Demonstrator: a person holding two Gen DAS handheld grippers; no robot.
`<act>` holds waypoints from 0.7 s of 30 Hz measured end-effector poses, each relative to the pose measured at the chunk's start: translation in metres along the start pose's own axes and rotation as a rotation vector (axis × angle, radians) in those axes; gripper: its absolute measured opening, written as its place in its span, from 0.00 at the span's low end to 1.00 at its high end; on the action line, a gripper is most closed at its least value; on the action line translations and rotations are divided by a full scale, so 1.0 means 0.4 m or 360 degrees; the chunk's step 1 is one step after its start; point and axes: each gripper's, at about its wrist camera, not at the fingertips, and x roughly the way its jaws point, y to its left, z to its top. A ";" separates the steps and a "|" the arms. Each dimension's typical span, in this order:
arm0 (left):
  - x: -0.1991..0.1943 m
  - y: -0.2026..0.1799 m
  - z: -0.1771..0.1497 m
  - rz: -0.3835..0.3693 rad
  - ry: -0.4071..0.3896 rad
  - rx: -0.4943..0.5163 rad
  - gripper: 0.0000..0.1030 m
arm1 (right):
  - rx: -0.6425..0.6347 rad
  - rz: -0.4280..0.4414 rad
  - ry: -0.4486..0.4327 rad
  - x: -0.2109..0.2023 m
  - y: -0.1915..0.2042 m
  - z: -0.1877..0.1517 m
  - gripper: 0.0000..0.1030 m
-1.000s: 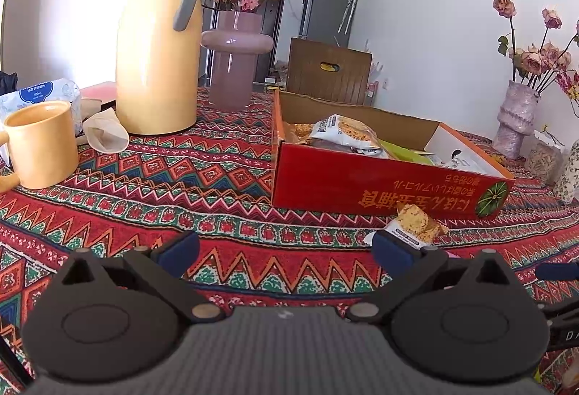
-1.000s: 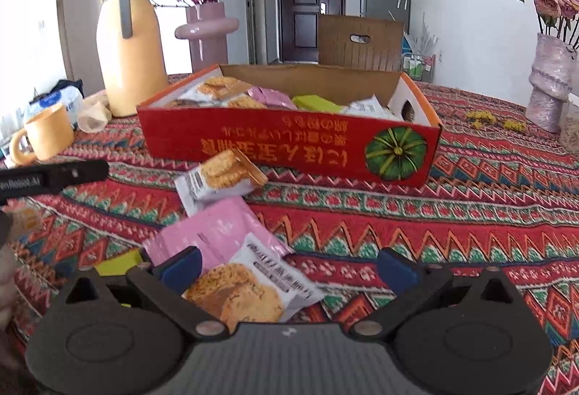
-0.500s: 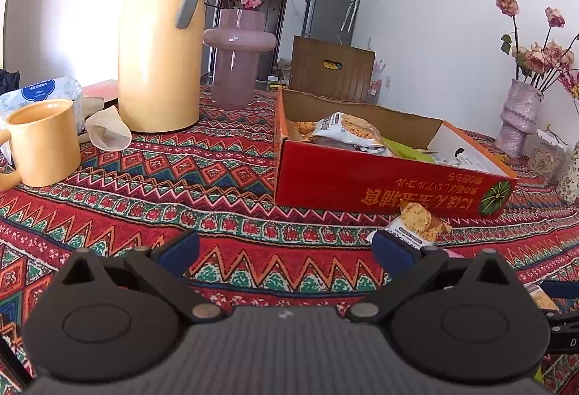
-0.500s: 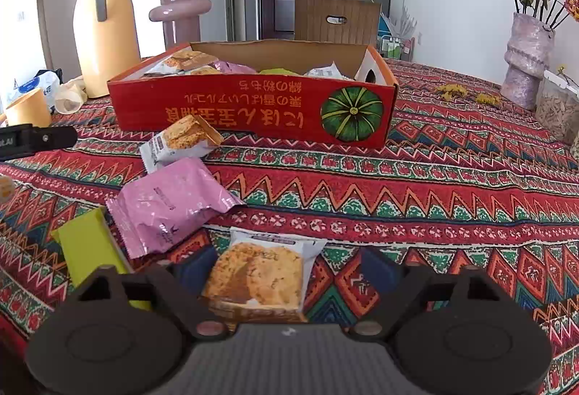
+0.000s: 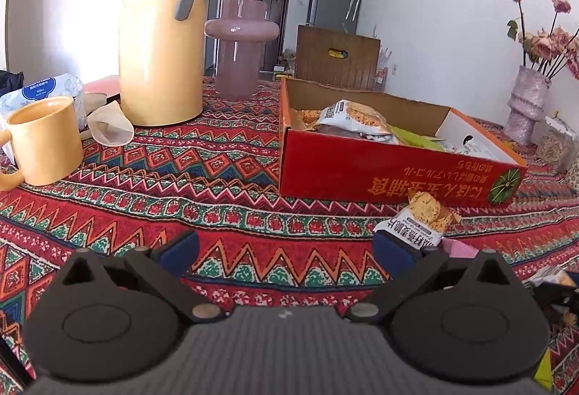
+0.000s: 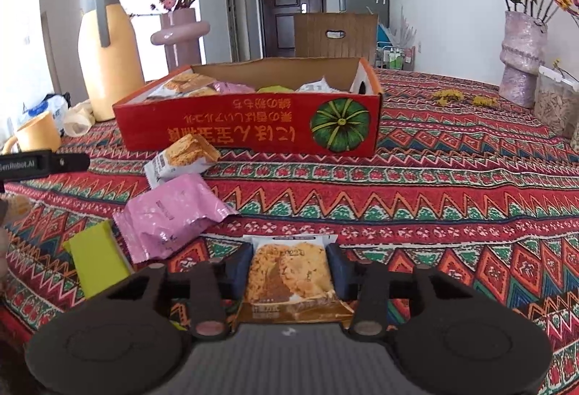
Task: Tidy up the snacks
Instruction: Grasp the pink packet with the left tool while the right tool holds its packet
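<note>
The near end of the cookie packet (image 6: 289,281) is cut off behind the body of my right tongs (image 6: 289,268), so I cannot see how far it reaches back. A yellow-green packet (image 6: 97,259) is partly hidden by the same body. At the far left edge of the right wrist view only a blurred sliver of a hand shows, too little to make out. In the red box (image 6: 249,131) the packets overlap, and its front wall hides their lower parts.

My right tongs point forward and down at the tabletop (image 6: 452,199). Their jaws have just been closing and now press the cookie packet from both sides. It lies on the patterned cloth, well short of the box.

My left tongs (image 5: 286,246) hang low over the cloth, jaws wide apart with nothing between them. Their right finger (image 5: 392,250) covers part of a white cracker packet (image 5: 416,219) that lies just in front of the box. A pink packet (image 6: 170,214) lies between that one and the yellow-green one.
</note>
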 end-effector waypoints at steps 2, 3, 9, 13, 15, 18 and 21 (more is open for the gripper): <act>0.000 -0.006 0.000 0.0017 0.0013 0.0022 1.00 | 0.0014 0.0002 -0.0022 -0.008 -0.009 -0.001 0.42; -0.002 -0.009 -0.001 0.0021 0.0020 0.0035 1.00 | 0.0023 0.0000 -0.0032 -0.012 -0.014 -0.002 0.42; -0.008 -0.036 -0.005 0.0014 0.0092 0.0084 1.00 | 0.0085 -0.0007 -0.0072 -0.027 -0.056 -0.008 0.42; -0.018 -0.067 -0.003 0.0010 0.0095 0.0137 1.00 | 0.0110 0.0016 -0.0089 -0.031 -0.071 -0.014 0.42; -0.023 -0.084 0.000 0.0005 0.0089 0.0159 1.00 | 0.0118 0.0028 -0.0094 -0.035 -0.077 -0.018 0.42; -0.027 -0.113 0.007 -0.0020 0.0096 0.0188 1.00 | 0.0137 0.0037 -0.0100 -0.038 -0.088 -0.023 0.42; -0.027 -0.148 0.012 -0.0058 0.0109 0.0233 1.00 | 0.0159 0.0042 -0.0113 -0.044 -0.102 -0.028 0.42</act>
